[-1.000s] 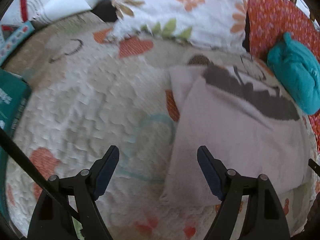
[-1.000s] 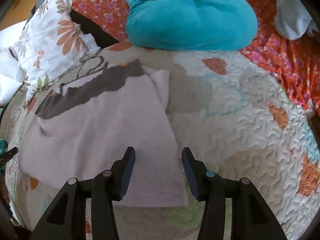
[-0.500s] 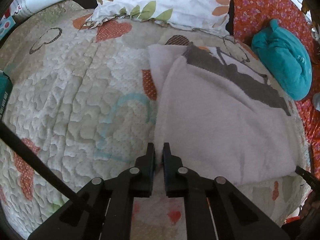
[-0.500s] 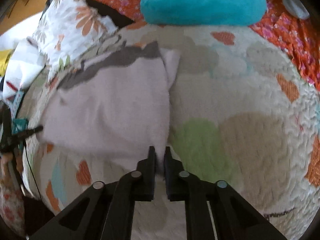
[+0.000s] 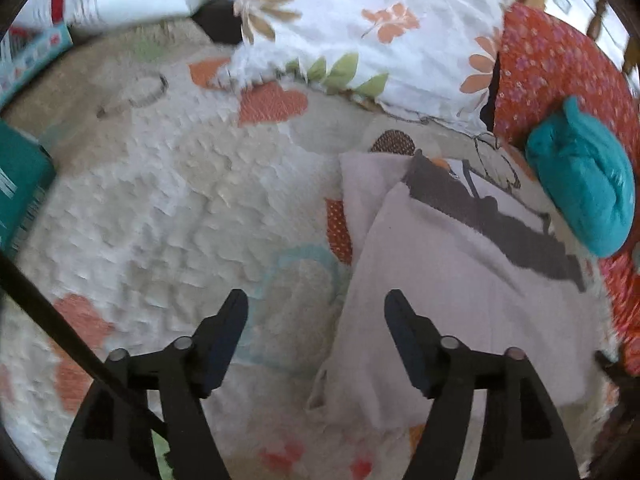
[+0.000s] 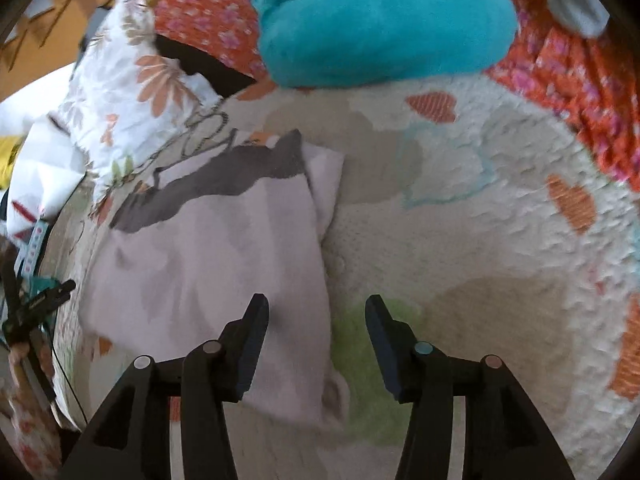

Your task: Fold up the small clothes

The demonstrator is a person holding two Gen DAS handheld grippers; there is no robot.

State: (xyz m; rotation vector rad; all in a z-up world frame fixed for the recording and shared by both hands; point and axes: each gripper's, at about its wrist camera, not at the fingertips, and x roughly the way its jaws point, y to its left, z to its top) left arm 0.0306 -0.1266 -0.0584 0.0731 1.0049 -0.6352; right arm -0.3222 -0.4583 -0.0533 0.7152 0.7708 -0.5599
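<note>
- Our left gripper [image 5: 316, 310] stands with its jaws wide apart, having just been opening; nothing is pinched between them.
- Between its two fingers we see the left edge of the pale folded garment [image 5: 460, 292], with the quilted bedspread [image 5: 160, 208] under the gap; the pads press on neither.
- In the left wrist view the garment fills the area from the centre out toward four o'clock, lying flat on the bedspread, with a dark grey band along its far edge toward two o'clock.
- Our right gripper [image 6: 316, 312] is likewise spread wide, its jaws just opened, and it has hold of nothing.
- In the right wrist view the garment [image 6: 224, 248] lies from the centre toward nine o'clock; its right edge runs down between the fingers, and its near corner sits just under the left finger, slightly rumpled.
- The tip of the left gripper shows at nine o'clock in the right wrist view, near the garment's far side.
- A teal bundle of cloth [image 6: 384, 20] rests at twelve o'clock in the right view, at the bedspread's far edge beside an orange flowered cloth [image 6: 580, 80].
- A white flowered pillow [image 5: 360, 28] lies at twelve o'clock in the left view, beyond the garment.
- Both views are somewhat blurred, so we cannot tell whether the finger pads brush the fabric.
</note>
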